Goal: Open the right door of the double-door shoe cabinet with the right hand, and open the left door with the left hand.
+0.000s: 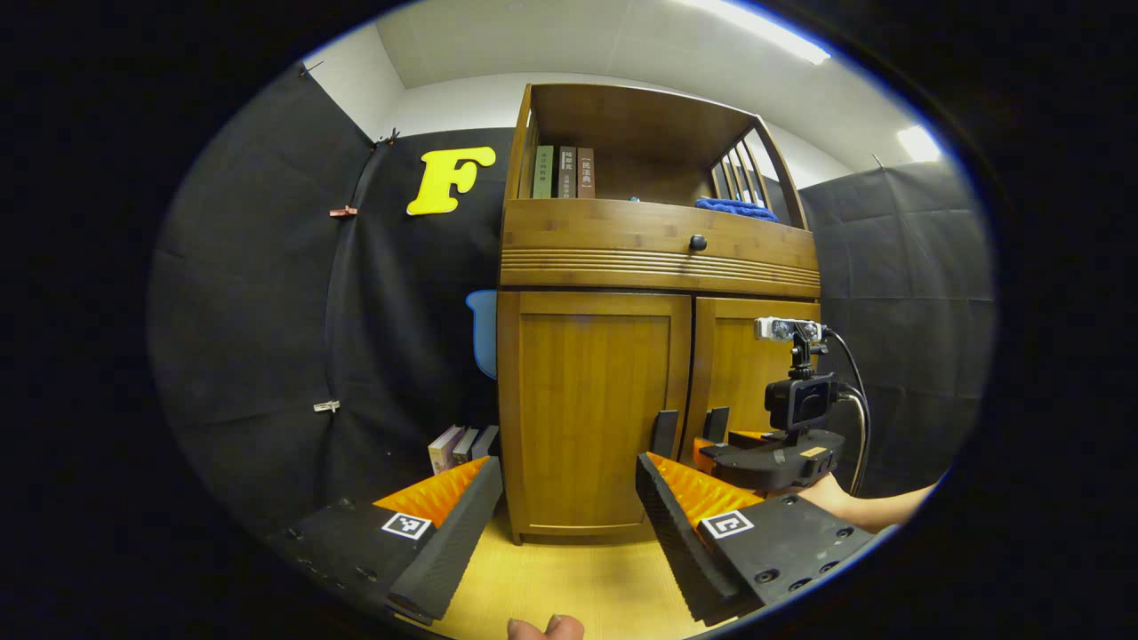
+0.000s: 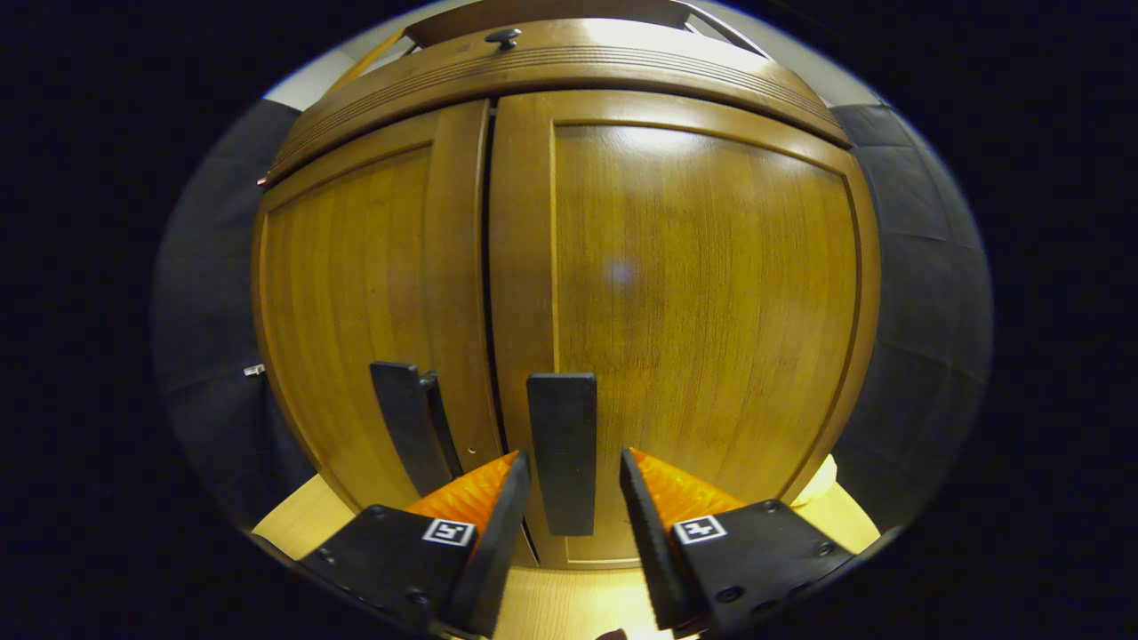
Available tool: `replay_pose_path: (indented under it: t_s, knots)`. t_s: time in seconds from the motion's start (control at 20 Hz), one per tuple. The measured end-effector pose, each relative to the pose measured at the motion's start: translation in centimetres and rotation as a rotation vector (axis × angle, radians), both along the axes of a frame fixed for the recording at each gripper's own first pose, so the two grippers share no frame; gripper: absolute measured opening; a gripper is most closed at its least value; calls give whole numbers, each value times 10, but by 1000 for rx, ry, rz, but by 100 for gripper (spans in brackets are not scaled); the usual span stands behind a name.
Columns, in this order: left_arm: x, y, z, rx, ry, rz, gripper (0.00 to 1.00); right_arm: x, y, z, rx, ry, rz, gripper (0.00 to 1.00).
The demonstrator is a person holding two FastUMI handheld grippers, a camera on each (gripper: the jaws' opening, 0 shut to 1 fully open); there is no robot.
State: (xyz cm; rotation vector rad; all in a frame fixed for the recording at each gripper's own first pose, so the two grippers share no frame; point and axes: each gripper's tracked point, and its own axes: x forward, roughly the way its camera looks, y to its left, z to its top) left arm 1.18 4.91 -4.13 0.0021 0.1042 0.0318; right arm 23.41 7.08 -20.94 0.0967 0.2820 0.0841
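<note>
R gripper sits wide open w/ the R door's handle between its fingers, not yet pinched; L gripper hangs open & empty, well back from the cabinet. Both doors look shut: R door, L door w/ its handle ahead & right of the L gripper. Judging by looks, stiff hinged wood panels, smooth — best grabbed by the slim black handles near the centre seam, pulled in an arc.

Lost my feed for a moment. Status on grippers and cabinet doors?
Right gripper open, straddling right door handle, not clamped. Left gripper open, back from left door. Both doors shut. Nothing in the way.
</note>
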Motion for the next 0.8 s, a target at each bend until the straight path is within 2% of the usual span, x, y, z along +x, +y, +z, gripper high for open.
replay_pose_path:
  t_s: [0.05,0.1,0.15,0.2,0.25,0.45,0.55,0.8]
  knots:
    - [-1,4,-2,1,5,3,92,4,3,-1,22,-11,1,63]
    - [-3,8,-5,3,12,8,92,9,4,1,40,-20,2,48]
    - [-5,12,-7,5,20,14,94,13,7,0,53,-18,12,43]
    - [-8,15,-9,5,26,18,95,8,6,1,52,-28,17,52]
    - [-10,19,-9,3,27,24,94,13,5,1,32,-45,22,39]
    - [-15,24,-6,-11,24,36,94,4,4,1,1,-19,40,23]
    - [-20,22,-3,-15,16,33,94,-7,1,7,6,-30,62,23]
    - [-25,3,-3,-21,8,8,94,-66,-21,14,46,-37,95,23]
